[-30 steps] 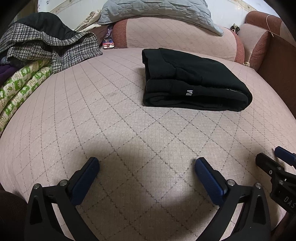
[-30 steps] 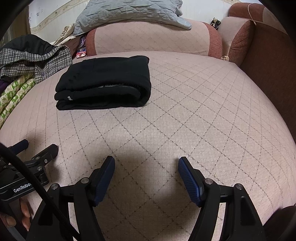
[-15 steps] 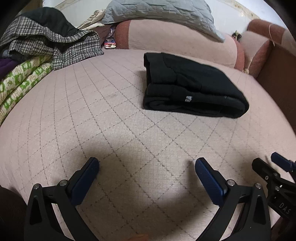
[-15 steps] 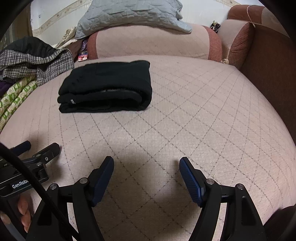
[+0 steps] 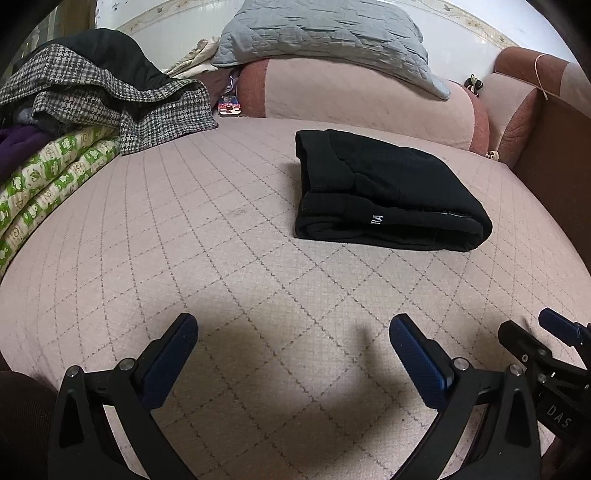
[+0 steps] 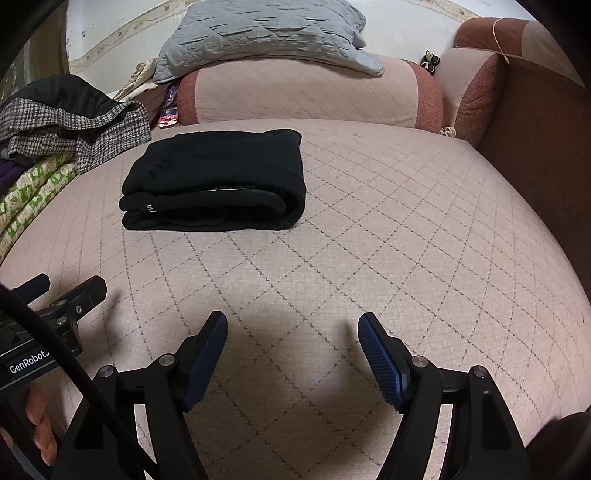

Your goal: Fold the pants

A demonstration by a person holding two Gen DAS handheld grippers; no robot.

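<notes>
The black pants (image 5: 384, 192) lie folded in a compact rectangle on the pink quilted bed (image 5: 221, 258); in the right wrist view they (image 6: 218, 181) sit to the upper left. My left gripper (image 5: 293, 332) is open and empty, held near the bed's front, well short of the pants. My right gripper (image 6: 291, 328) is open and empty too, beside the left one. The right gripper's tip shows at the lower right of the left wrist view (image 5: 546, 336), and the left gripper shows at the left of the right wrist view (image 6: 62, 299).
A pile of clothes with a houndstooth coat (image 5: 110, 96) and a green patterned blanket (image 5: 44, 184) lies at the left. A pink bolster (image 5: 351, 96) with a grey quilted pillow (image 5: 325, 33) sits at the back. A brown headboard edge (image 6: 535, 147) is at the right.
Both grippers have drawn back a little and tilted up; the pants sit lower in both views. The pants have not moved on the bed.
</notes>
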